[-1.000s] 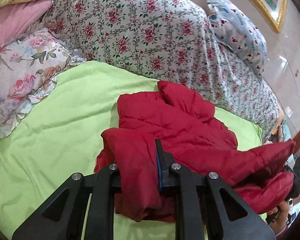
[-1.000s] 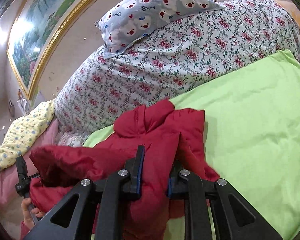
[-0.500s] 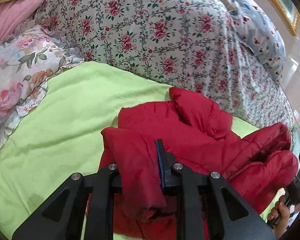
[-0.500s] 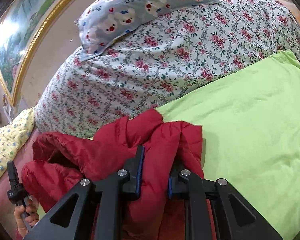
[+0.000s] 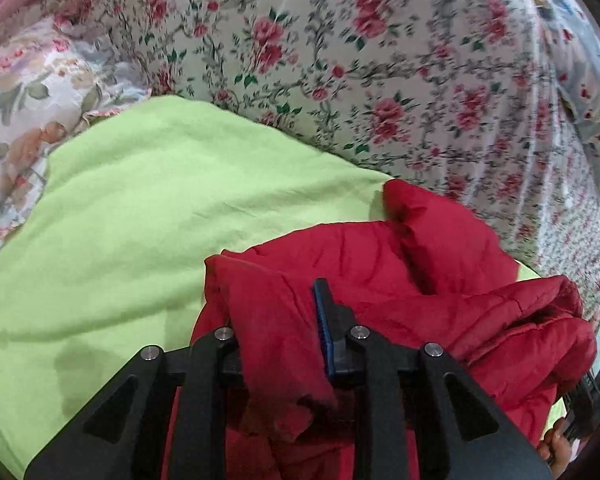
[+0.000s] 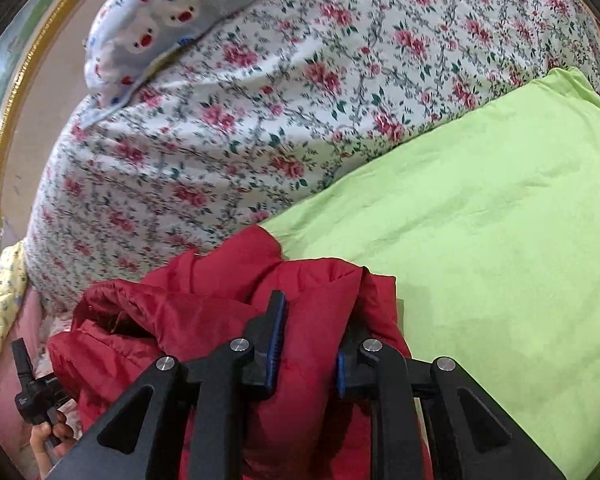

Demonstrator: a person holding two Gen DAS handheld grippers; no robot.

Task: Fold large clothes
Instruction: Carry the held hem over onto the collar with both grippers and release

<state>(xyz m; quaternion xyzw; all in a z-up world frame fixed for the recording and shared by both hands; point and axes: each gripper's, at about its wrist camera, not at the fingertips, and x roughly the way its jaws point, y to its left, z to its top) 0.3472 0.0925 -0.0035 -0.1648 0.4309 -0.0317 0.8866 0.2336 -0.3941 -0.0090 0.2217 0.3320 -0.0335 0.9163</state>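
Observation:
A red padded jacket (image 5: 420,264) lies bunched on the green sheet (image 5: 139,220), hanging between my two grippers. My left gripper (image 5: 279,304) has a fold of the jacket between its jaws. The jaws are opening, and the blue pad still touches the fabric. The cloth hides its left finger. In the right wrist view my right gripper (image 6: 316,312) is shut on another fold of the jacket (image 6: 203,308), which drapes over the right finger. A hand (image 6: 47,440) holds the left gripper's handle at the lower left.
A big floral quilt (image 5: 340,60) is heaped just behind the jacket. A flowered pillow (image 5: 19,100) lies at the left, and a bear-print pillow (image 6: 159,20) sits on top of the quilt. A gold picture frame (image 6: 11,92) hangs on the wall. The green sheet (image 6: 500,220) spreads to the right.
Both grippers have carried the jacket forward and down toward the quilt. The quilt now fills more of each view, and the jacket sits lower on the green sheet.

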